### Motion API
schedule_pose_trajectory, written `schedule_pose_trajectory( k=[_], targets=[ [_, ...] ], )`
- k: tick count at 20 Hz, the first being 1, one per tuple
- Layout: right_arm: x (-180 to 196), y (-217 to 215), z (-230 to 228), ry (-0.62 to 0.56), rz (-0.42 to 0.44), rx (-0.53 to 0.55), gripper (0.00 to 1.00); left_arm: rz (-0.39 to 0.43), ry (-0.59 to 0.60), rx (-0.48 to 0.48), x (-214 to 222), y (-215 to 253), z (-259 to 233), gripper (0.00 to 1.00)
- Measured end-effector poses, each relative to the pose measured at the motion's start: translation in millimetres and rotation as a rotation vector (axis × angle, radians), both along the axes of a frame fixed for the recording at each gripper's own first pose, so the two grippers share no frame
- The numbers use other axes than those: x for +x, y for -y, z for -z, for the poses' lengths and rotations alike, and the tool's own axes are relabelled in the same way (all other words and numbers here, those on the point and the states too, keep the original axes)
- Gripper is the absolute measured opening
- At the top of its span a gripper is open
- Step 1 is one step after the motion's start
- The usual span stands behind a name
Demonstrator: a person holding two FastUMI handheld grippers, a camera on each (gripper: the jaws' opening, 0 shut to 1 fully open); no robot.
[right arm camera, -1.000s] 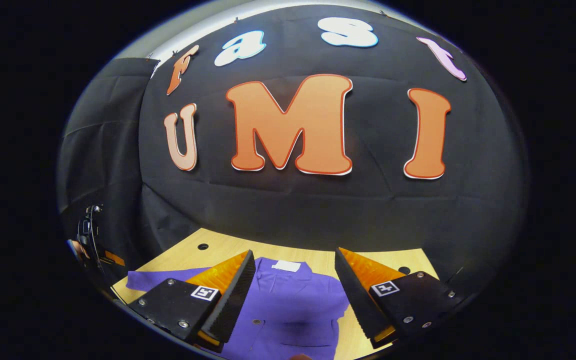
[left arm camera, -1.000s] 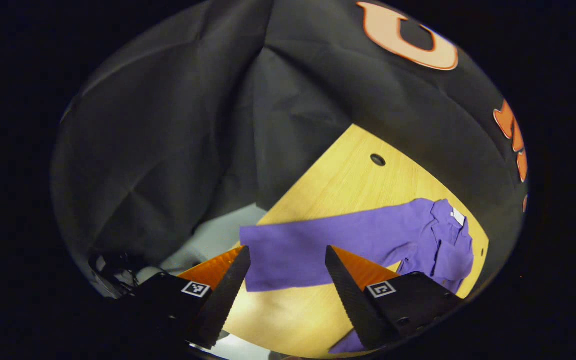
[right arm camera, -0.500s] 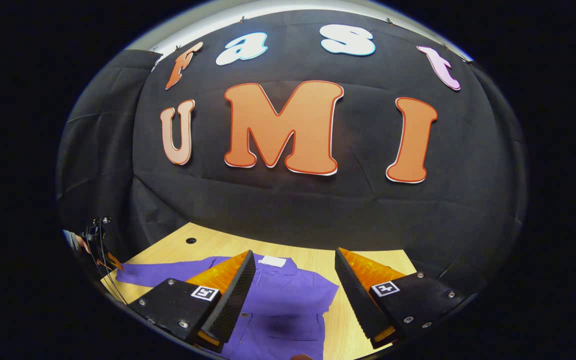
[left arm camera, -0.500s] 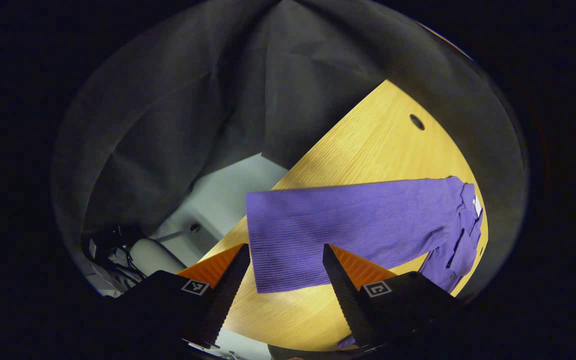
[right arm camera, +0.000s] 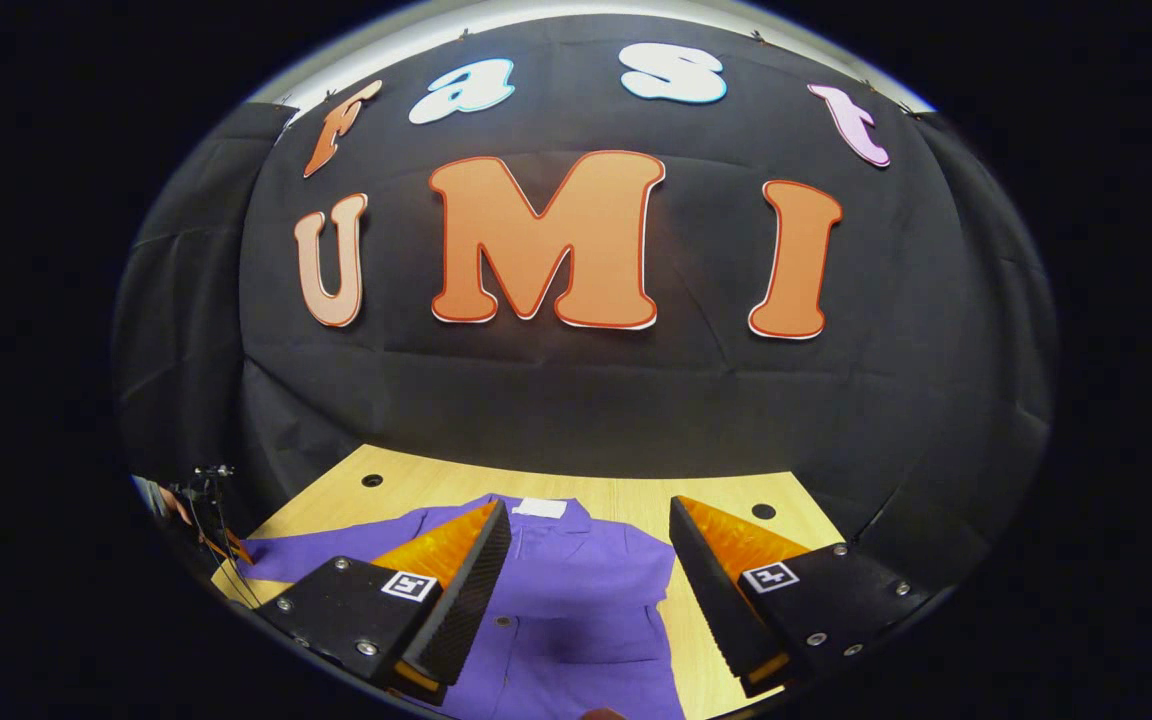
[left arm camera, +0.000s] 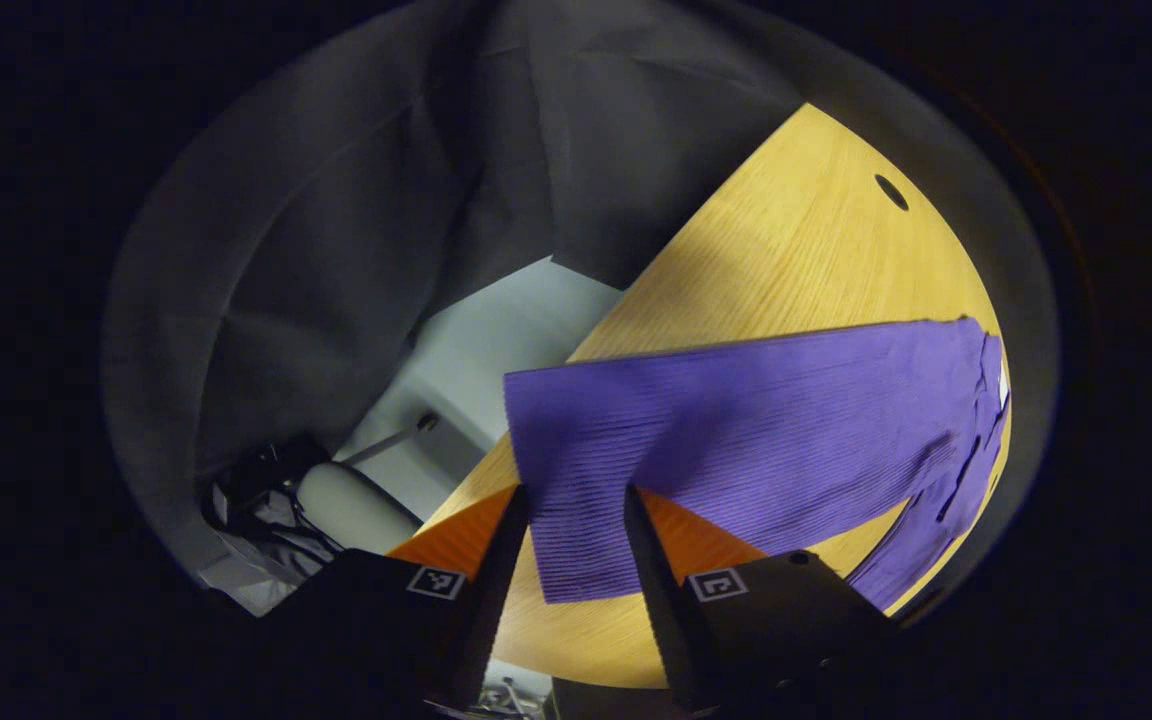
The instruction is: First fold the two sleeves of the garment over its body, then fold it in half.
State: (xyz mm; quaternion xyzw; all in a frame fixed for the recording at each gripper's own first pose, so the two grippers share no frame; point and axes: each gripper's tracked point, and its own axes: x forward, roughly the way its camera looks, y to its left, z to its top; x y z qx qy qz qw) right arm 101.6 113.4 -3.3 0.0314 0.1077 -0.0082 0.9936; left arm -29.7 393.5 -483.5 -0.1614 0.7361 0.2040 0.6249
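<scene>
I see the purple garment (right arm camera: pixel 576 600) lying flat on the wooden table (left arm camera: pixel 786 260), its collar at 12 o'clock in the right gripper view. My left gripper (left arm camera: pixel 566 530) has its fingers apart, one on each side of the cuff end of the left sleeve (left arm camera: pixel 736 440), which stretches toward 3 o'clock (I judge this placement prepares a pinch). My right gripper (right arm camera: pixel 586 560) hovers above the body with fingers wide apart, holding nothing, probably waiting.
</scene>
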Motion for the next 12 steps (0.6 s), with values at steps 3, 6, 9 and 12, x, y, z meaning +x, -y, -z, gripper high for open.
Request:
schedule_pose_trajectory(
  k=[3, 6, 9, 12],
  targets=[
    [-5.0, -9.2, 0.9, -0.003, 0.001, -0.013, 0.95, 0.003, -0.005, -0.026, 15.0, 10.3, -0.9, 0.28],
    [-6.6, -15.5, 0.2, -0.003, -0.02, -0.022, 0.95, 0.04, 0.029, -0.047, 21.0, 12.2, 4.7, 0.11],
    [-5.0, -10.1, -2.0, -0.002, -0.032, -0.034, 0.95, 0.056, 0.066, -0.053, 29.2, 19.0, -4.3, 0.08],
    [-1.9, 1.9, -5.1, 0.005, -0.043, -0.034, 0.95, 0.149, 0.145, -0.027, 55.3, 33.4, -37.0, 0.07]
  ],
)
